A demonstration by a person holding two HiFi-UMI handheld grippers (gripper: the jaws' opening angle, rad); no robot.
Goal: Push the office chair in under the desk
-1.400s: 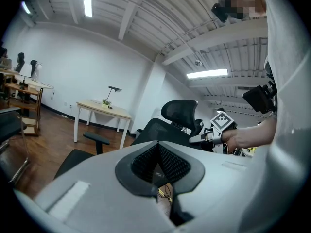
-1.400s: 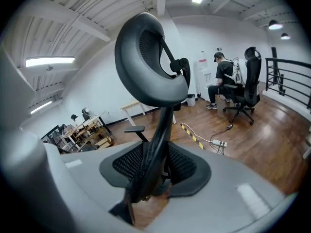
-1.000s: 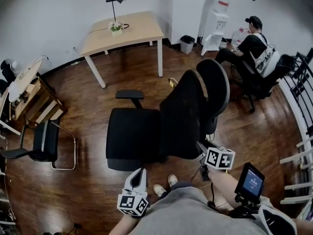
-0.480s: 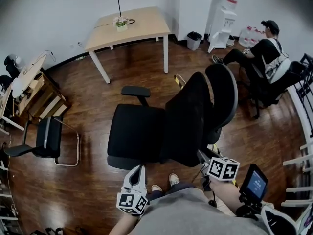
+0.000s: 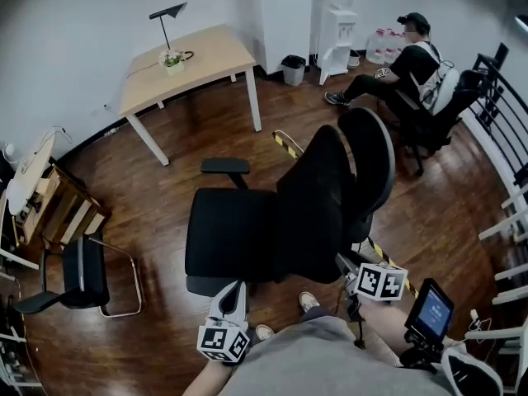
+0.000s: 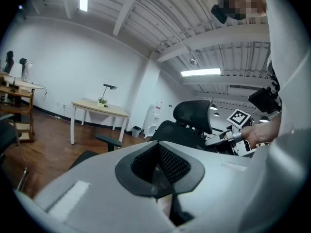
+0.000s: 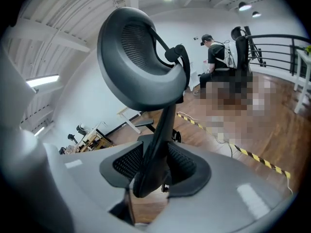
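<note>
The black office chair stands in mid-floor, seat toward the wooden desk at the back left, well apart from it. My right gripper is behind the backrest. In the right gripper view my right gripper is shut on the black post under the headrest; its jaws have just been closing with the post between them. My left gripper sits shut and empty by the seat's near edge. In the left gripper view my left gripper points level past the chair.
A lamp and a small plant stand on the desk. A person sits at the far right by a water dispenser and a bin. A black visitor chair and shelves are left, a railing right, striped tape on the floor.
The head view has swung, so the desk now sits farther left. Both grippers have shifted slightly along with the chair. The right gripper keeps its hold on the post.
</note>
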